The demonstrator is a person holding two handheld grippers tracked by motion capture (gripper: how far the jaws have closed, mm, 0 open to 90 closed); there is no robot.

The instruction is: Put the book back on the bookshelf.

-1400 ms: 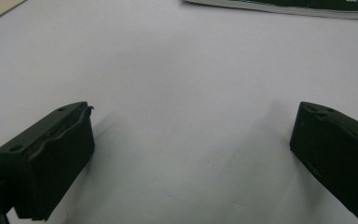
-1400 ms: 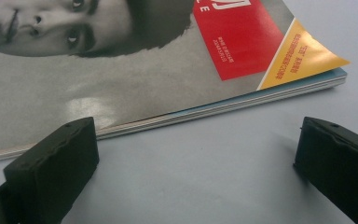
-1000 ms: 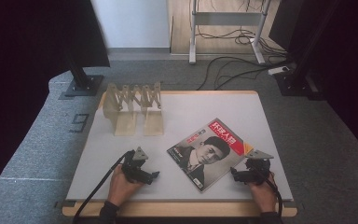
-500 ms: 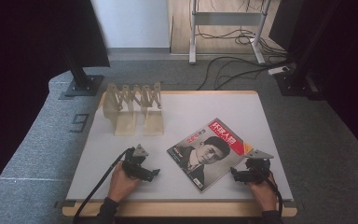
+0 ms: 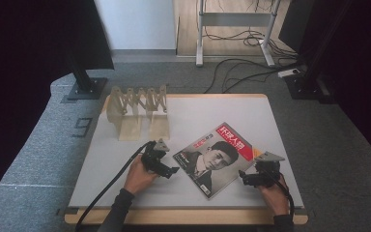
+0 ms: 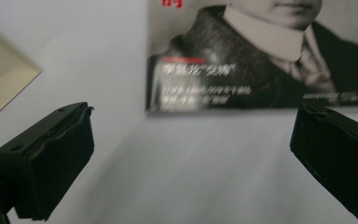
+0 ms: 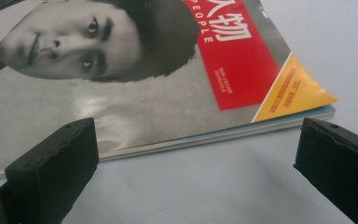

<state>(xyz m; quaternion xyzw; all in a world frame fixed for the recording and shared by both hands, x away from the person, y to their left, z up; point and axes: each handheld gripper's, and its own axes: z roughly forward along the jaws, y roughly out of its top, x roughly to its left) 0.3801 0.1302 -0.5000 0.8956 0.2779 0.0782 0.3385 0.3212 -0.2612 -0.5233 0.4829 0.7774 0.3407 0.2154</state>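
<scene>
**Around the work surface**

A pale wooden folding rack [image 5: 137,112] is seen standing upright at the far left of the white table [image 5: 280,130]. Grey carpet [image 5: 38,154] is laid around the table, and a "9" marking [image 5: 83,127] is shown on it at the left. Black cables [image 5: 244,72] are strewn beyond the far edge, near a metal stand [image 5: 232,29].

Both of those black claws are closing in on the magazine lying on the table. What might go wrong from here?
The glossy portrait-cover magazine lies flat on the white table, so the right gripper, its jaws open at the thin page edge, may push it away instead of grasping. The left gripper, also open, could crease the cover or catch only some pages.
</scene>
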